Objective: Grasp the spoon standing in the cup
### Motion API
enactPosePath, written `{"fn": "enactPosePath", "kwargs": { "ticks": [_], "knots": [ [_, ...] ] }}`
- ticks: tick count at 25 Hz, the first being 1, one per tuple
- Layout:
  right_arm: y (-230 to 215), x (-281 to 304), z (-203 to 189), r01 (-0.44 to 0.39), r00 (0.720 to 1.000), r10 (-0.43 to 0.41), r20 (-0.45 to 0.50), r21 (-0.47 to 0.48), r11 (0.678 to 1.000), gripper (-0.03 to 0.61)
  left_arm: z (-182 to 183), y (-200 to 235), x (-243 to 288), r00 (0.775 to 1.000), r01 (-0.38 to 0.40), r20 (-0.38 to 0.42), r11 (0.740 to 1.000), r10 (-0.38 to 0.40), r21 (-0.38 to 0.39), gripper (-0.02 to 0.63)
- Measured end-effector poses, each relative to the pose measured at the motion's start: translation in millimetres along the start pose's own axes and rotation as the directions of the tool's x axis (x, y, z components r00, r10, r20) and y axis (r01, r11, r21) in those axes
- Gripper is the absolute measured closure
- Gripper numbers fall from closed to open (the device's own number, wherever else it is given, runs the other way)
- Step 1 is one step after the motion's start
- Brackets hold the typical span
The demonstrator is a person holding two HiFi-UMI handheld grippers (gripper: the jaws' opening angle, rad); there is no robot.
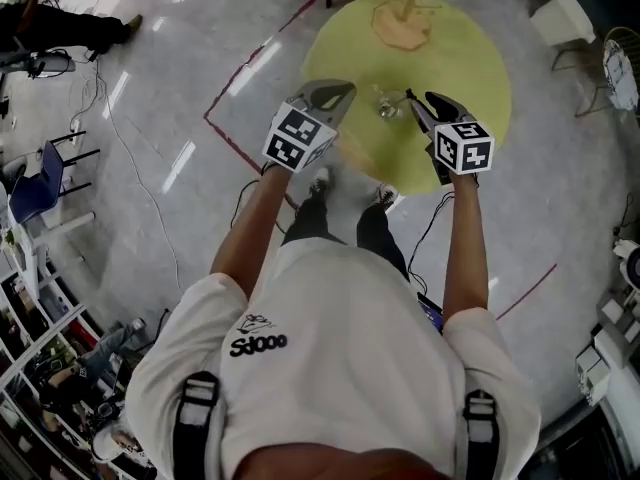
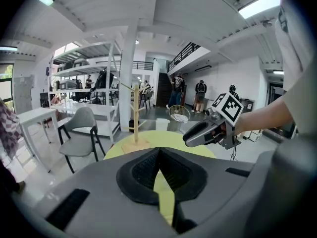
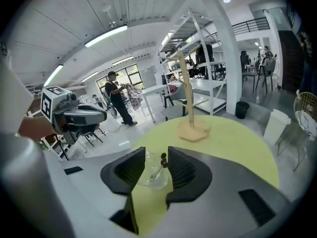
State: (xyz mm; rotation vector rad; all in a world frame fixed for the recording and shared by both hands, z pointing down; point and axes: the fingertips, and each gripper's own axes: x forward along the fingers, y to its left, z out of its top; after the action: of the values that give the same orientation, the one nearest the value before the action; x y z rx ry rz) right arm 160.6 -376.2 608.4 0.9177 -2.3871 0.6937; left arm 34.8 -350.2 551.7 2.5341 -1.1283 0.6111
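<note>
Spoon (image 3: 159, 166), just one, stands in the single cup (image 3: 159, 183) between the spread right claw (image 3: 156, 152); the left claw (image 2: 158, 152) is pressed together.

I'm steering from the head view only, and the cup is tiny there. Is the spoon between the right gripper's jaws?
Observer: Yes. The right gripper view shows the right gripper with its jaws apart, and the cup and spoon in the gap, not closed on.
Operator: Which way does the spoon lean?
Observer: Its top sits close to the jaw on that view's right, and its lower end is down in the cup.
Operator: And the left gripper?
Observer: The left gripper is shut, with nothing in it.
</note>
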Motion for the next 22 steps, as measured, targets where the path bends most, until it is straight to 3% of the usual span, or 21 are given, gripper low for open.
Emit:
{"fn": "enactPosePath", "kwargs": {
  "ticks": [5,11,15,22],
  "knots": [
    [-10,33,-18,-0.069,0.995,0.070,-0.064,0.014,0.998,0.419,-14,12,7,0.998,-0.063,-0.033,0.997,0.061,-0.050,0.594],
    [-16,54,-37,-0.088,0.992,0.094,-0.087,0.069,0.994,0.428,-22,21,7,0.995,-0.094,-0.043,0.994,0.092,-0.060,0.594],
    [-17,56,-38,-0.075,0.994,0.081,-0.067,0.082,0.994,0.502,-28,25,5,0.994,-0.107,-0.048,0.991,0.103,-0.076,0.594],
    [-11,54,-29,-0.065,0.997,0.069,-0.024,0.132,0.989,0.512,-27,21,0,0.996,-0.085,-0.035,0.994,0.083,-0.074,0.594]
  ]
}}
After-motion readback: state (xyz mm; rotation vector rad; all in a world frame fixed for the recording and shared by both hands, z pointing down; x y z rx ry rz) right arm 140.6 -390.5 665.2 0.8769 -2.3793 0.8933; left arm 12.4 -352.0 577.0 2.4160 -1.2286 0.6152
